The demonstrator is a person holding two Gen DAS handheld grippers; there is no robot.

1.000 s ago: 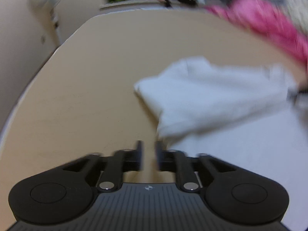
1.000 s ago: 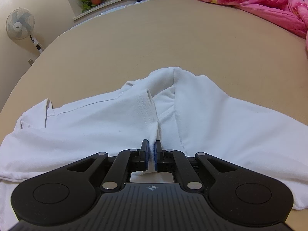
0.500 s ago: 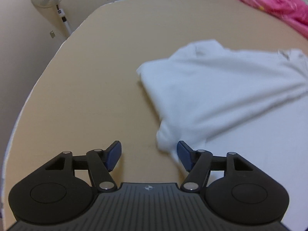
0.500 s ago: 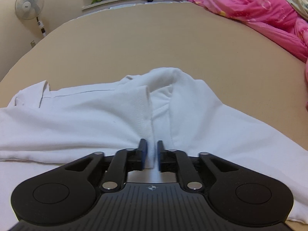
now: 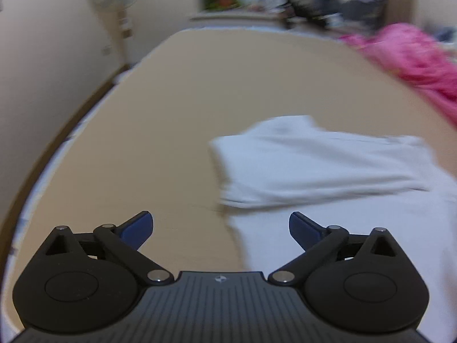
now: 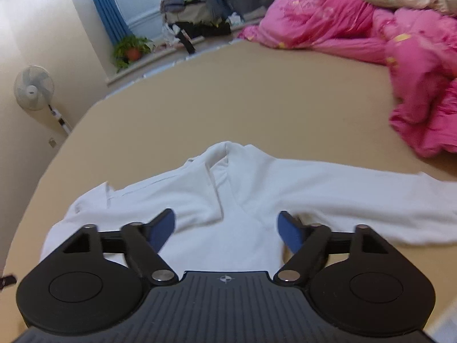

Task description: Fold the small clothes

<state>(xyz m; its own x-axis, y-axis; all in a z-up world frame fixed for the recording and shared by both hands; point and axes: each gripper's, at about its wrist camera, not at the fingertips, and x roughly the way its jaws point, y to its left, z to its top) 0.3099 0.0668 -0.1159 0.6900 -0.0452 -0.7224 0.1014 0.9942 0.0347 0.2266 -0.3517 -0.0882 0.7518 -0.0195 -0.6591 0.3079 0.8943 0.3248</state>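
Observation:
A small white garment [image 5: 320, 165] lies partly folded on the tan bed surface [image 5: 171, 114]. In the left wrist view its folded upper layer rests over the lower part, ahead and to the right. My left gripper [image 5: 221, 225] is open and empty, raised above the surface at the garment's left edge. In the right wrist view the white garment [image 6: 257, 188] spreads wide with a folded flap in the middle. My right gripper [image 6: 227, 228] is open and empty just above it.
A pink quilt [image 6: 385, 43] is bunched at the far right of the bed, also seen in the left wrist view [image 5: 414, 57]. A standing fan [image 6: 34, 88], a potted plant [image 6: 131, 48] and piled clutter [image 6: 194, 14] stand beyond the bed's far edge.
My right gripper has let go of the white garment's fold and opened wide. My left gripper opened wider. Both have pulled back and up from the cloth.

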